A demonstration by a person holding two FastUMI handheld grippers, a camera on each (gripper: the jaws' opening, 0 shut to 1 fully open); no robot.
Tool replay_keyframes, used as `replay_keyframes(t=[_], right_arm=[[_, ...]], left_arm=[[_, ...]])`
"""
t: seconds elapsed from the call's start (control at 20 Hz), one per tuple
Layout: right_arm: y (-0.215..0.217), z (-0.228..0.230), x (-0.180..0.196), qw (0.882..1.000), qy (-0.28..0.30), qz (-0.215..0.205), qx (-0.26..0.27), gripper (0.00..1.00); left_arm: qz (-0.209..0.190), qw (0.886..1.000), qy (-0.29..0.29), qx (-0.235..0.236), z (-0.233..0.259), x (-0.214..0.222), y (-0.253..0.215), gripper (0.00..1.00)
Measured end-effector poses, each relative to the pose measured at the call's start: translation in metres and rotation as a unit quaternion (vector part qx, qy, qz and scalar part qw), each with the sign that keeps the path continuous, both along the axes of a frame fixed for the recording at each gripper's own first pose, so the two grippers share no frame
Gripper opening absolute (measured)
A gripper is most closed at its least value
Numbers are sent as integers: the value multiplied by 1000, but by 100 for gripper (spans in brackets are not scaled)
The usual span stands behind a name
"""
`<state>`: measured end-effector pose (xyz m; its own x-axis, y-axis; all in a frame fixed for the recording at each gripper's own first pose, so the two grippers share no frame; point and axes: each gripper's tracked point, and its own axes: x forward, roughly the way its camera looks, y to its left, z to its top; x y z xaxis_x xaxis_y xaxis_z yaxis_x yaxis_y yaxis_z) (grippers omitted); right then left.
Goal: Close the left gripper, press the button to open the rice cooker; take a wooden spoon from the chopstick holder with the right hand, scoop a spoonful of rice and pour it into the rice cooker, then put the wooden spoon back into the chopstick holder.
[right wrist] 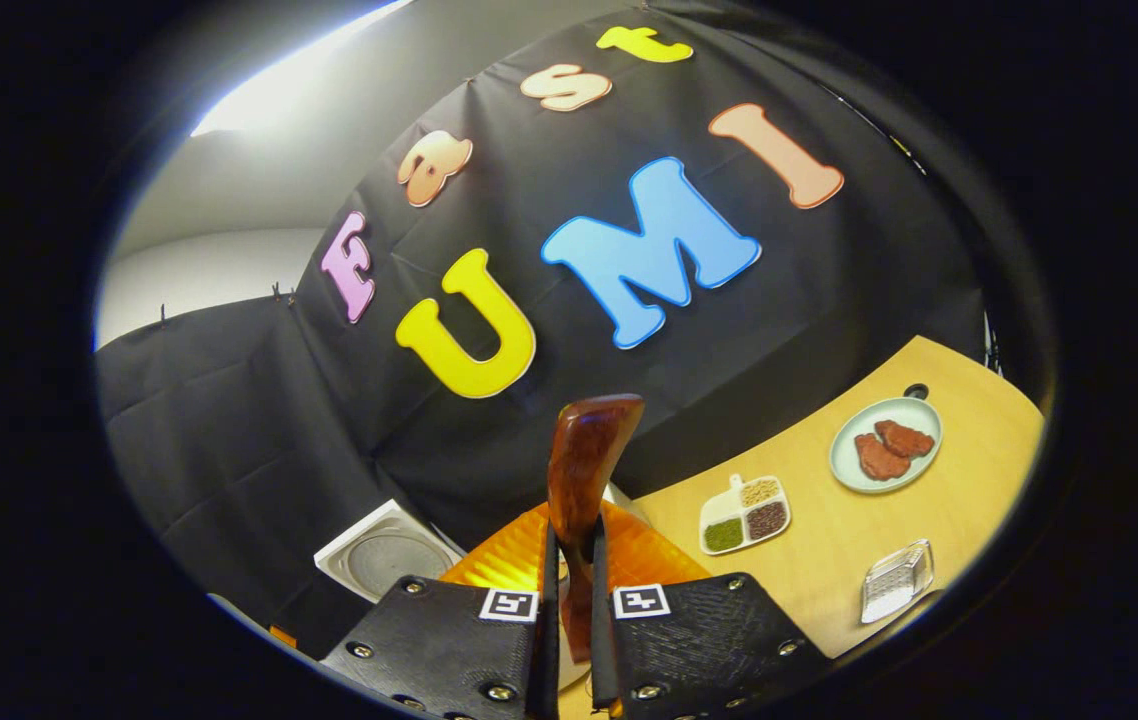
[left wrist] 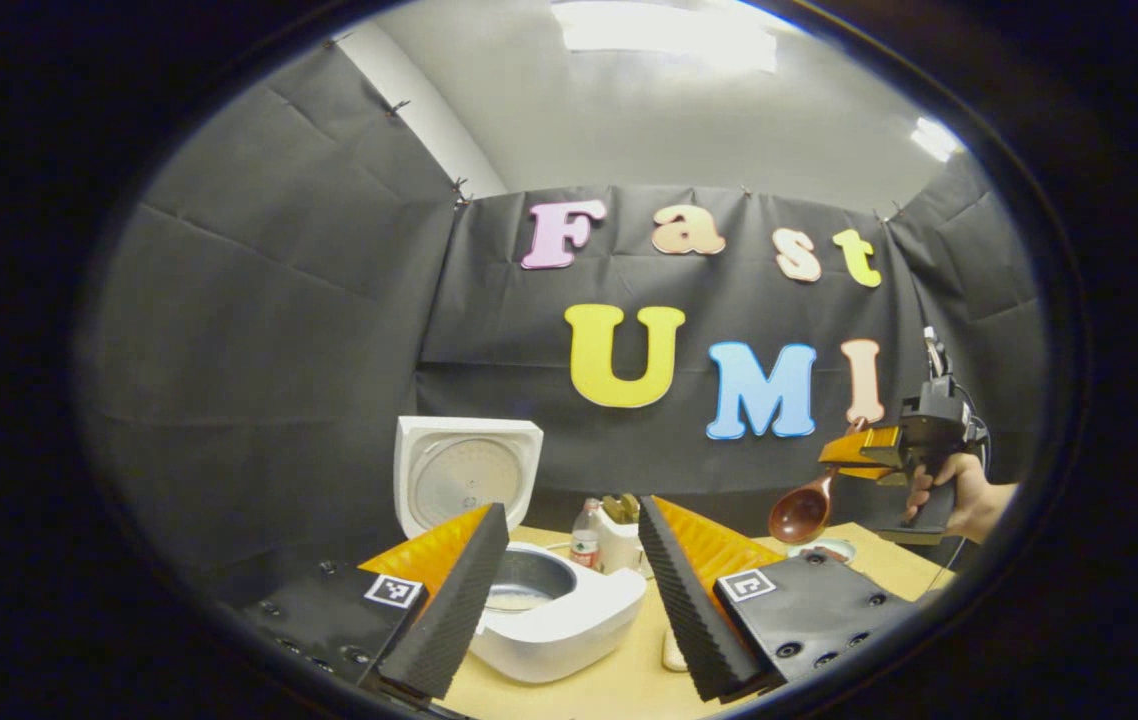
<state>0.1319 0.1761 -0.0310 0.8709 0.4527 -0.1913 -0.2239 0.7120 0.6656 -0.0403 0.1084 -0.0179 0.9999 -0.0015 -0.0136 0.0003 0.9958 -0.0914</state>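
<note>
Right hand-held gripper (right wrist: 569, 610) is clamping the spoon (right wrist: 584, 480) by its handle; in the left gripper view, at the right of the frame, the spoon (left wrist: 801, 512) is slanting down-left, bowl lowest, above the surface (left wrist: 889, 565). Left hand-held gripper (left wrist: 569, 590) is standing wide and holding nothing, framing the cooker (left wrist: 549, 610), lid (left wrist: 464, 475) upright, pot showing a pale layer. Holder (left wrist: 619, 535) is sitting behind it.

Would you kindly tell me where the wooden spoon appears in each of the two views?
Left gripper view: wooden spoon at far right, bowl hanging down from the right gripper.
Right gripper view: wooden spoon at bottom centre, clamped between the fingers, rising upward.
Shared landmark: the open rice cooker lid.
</note>
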Motion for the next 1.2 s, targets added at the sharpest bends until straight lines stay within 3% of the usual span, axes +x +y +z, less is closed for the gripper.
replay_keyframes(t=[0.55, 1.0, 1.2], right_arm=[[-121, -62, 4, 993, 24, -85, -76, 13], [-157, -140, 4, 979, 53, -95, -173, 13], [-165, -172, 5, 976, 82, -102, -176, 13]], left_arm=[[-31, 1000, 3, 1, 8, 12, -64, 92], [-23, 999, 15, 26, 12, 9, -84, 92], [-12, 999, 18, 44, 13, 4, -82, 92]])
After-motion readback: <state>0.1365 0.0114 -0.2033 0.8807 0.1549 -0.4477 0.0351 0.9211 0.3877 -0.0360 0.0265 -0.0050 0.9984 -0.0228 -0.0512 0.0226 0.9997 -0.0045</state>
